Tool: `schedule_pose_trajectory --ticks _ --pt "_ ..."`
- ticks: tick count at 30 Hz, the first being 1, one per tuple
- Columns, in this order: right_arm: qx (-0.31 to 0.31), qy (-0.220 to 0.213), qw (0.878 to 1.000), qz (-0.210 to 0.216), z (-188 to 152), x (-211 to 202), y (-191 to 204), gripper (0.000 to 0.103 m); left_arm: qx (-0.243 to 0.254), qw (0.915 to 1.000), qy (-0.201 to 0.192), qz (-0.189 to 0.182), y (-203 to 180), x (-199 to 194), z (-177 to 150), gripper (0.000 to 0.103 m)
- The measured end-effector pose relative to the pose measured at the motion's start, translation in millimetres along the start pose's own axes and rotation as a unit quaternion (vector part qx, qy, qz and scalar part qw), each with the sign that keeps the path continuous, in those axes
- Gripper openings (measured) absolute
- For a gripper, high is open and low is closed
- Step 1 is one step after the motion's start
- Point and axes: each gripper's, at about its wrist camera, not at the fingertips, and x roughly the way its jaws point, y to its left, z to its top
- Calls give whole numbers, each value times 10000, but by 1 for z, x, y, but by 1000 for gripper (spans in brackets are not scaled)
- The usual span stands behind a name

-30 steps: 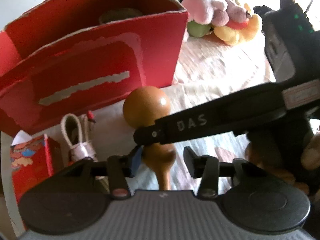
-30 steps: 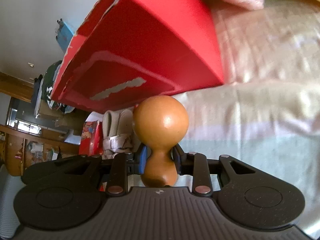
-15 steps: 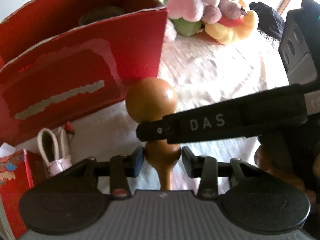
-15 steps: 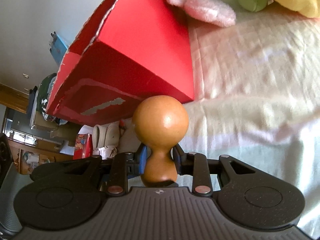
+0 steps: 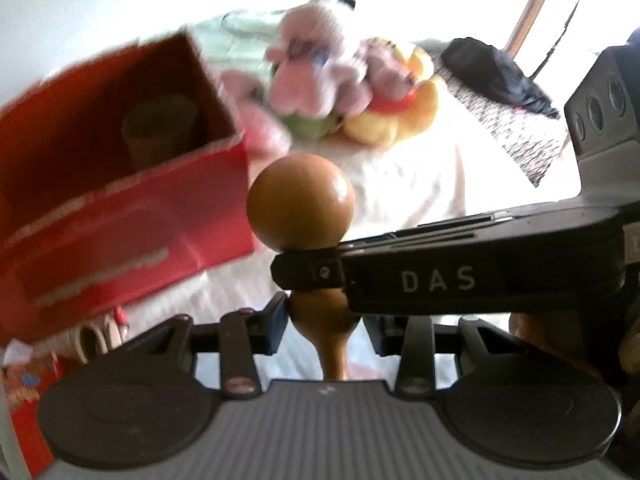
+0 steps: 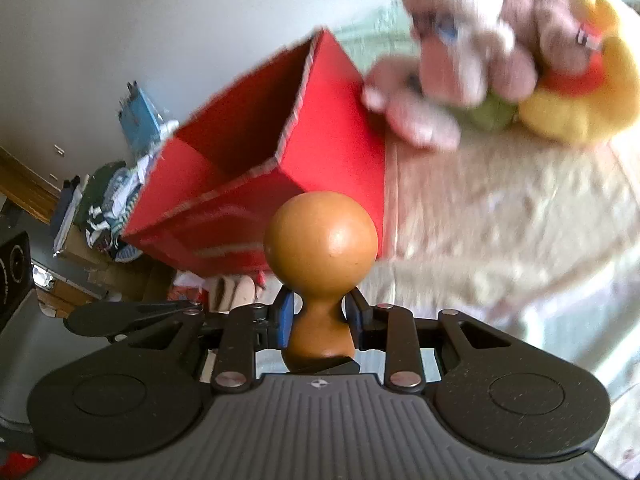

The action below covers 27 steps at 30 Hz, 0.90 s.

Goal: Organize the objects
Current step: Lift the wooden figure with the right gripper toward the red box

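Observation:
A brown wooden gourd-shaped piece is held by its narrow neck in my right gripper, which is shut on it. In the left wrist view the same gourd shows with the right gripper's black finger crossing in front of it. My left gripper sits around the gourd's lower bulb, jaws apart and not clearly touching it. An open red cardboard box stands to the left on the bed; it also shows in the right wrist view, with a greenish cup inside.
A pile of plush toys lies behind the box on the cream bedspread. A black bag lies at the far right. A small white shoe and a red patterned packet lie in front of the box.
Both grippers have risen with the gourd, so the box's open top and the cup inside show now. The view is motion-blurred. The right grip is unchanged.

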Motion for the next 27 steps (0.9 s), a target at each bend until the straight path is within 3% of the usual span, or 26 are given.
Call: schedule_pose_trajectory --ticks 7,12,18,27 --pt "-164 -608 9980 4 33 -24 27 30 314 9969 -679 -234 0 -38 35 42" --pt "-427 -869 9953 44 65 -16 57 30 402 9935 -1045 -178 28 -62 64 42" --pt "-396 -616 9969 300 104 28 87 30 178 9933 -1145 -29 84 -74 88 42" --pt "-745 256 9969 -63 125 121 109 30 -435 9970 -631 83 168 -38 90 42"
